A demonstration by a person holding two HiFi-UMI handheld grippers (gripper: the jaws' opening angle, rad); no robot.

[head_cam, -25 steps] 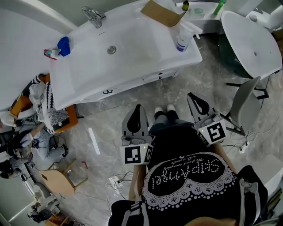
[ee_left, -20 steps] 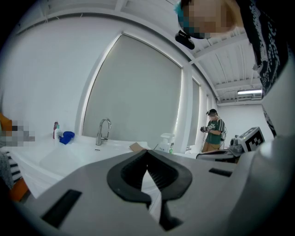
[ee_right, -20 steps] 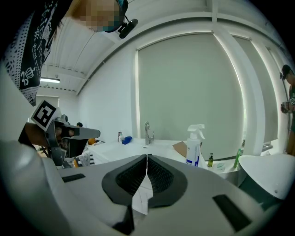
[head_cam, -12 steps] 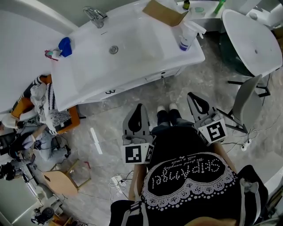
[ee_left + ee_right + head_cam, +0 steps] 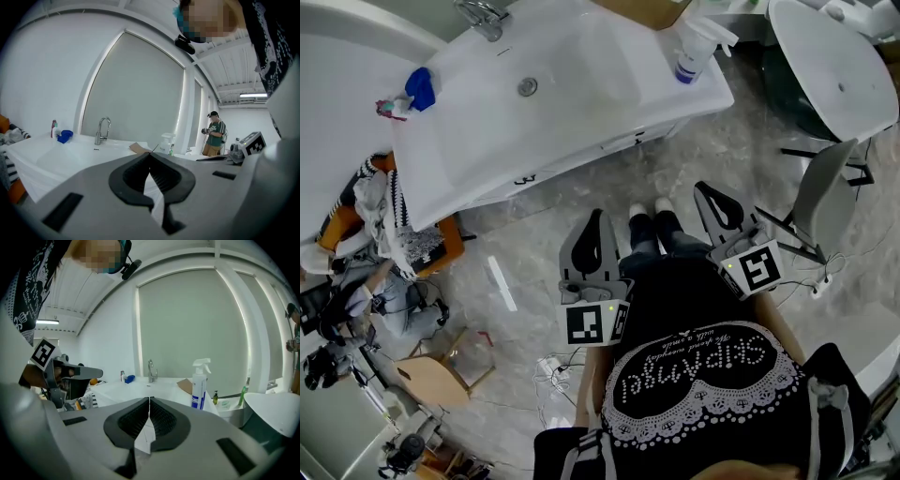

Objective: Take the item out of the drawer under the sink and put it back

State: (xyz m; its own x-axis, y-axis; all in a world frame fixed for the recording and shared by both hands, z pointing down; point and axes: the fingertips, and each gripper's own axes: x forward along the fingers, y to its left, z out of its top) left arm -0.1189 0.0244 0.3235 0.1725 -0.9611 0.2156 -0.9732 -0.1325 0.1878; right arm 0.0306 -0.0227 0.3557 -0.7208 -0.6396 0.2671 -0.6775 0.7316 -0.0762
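**Standing off the vanity, both grippers shut, drawer not yet touched**

Here's the picture: the person stands at the lower middle of the head view, facing the white sink (image 5: 581, 84) that fills the upper left. The left gripper (image 5: 594, 217) has its jaws pressed together on nothing, and the right gripper (image 5: 703, 192) is closed and empty too. Both are held well short of the cabinet.

The drawer front (image 5: 581, 161) under the basin looks closed. The item must be inside it, since no view shows it.

My read is that the opening step comes first. One gripper has to spread its jaws before it reaches the small dark handle (image 5: 525, 178) on that front. It should then close squarely on the handle and pull straight out, not at an angle, so the drawer doesn't bind.

The other gripper is best kept free and open for the pick. Watch the spray bottle (image 5: 689, 56) at the counter's upper-right corner, because a high swing could clip it.
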